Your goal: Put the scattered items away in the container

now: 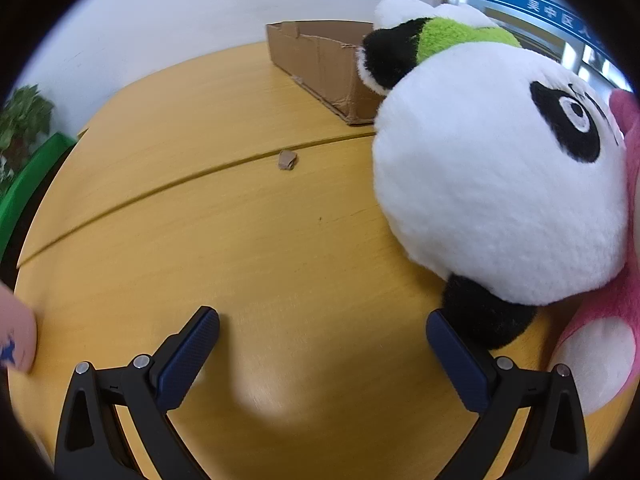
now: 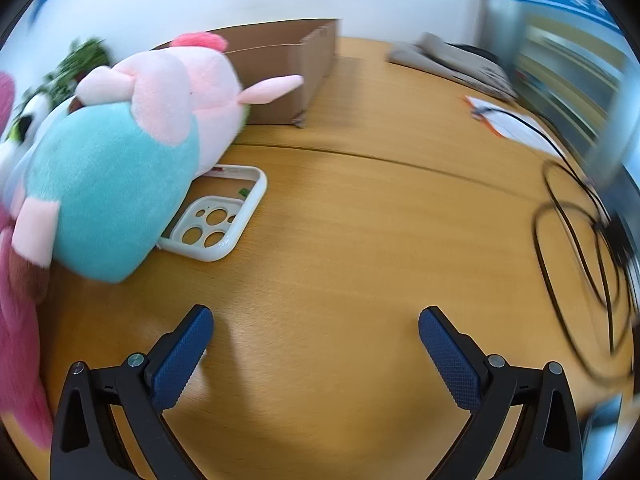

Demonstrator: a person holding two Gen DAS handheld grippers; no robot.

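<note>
A big panda plush (image 1: 496, 176) lies on the wooden table at the right of the left wrist view, leaning on a pink plush (image 1: 612, 320). A cardboard box (image 1: 320, 64) stands behind it at the table's far edge. My left gripper (image 1: 322, 330) is open and empty, its right finger just beside the panda's black paw. In the right wrist view a pink and teal plush (image 2: 120, 168) lies on a white phone case (image 2: 220, 220), with the box (image 2: 288, 68) behind. My right gripper (image 2: 316, 328) is open and empty over bare table.
A small cardboard scrap (image 1: 287, 159) lies by the table seam. A black cable (image 2: 580, 248) coils at the right, with papers (image 2: 516, 124) and a grey object (image 2: 452, 60) beyond. A green plant (image 1: 22, 116) stands at the far left.
</note>
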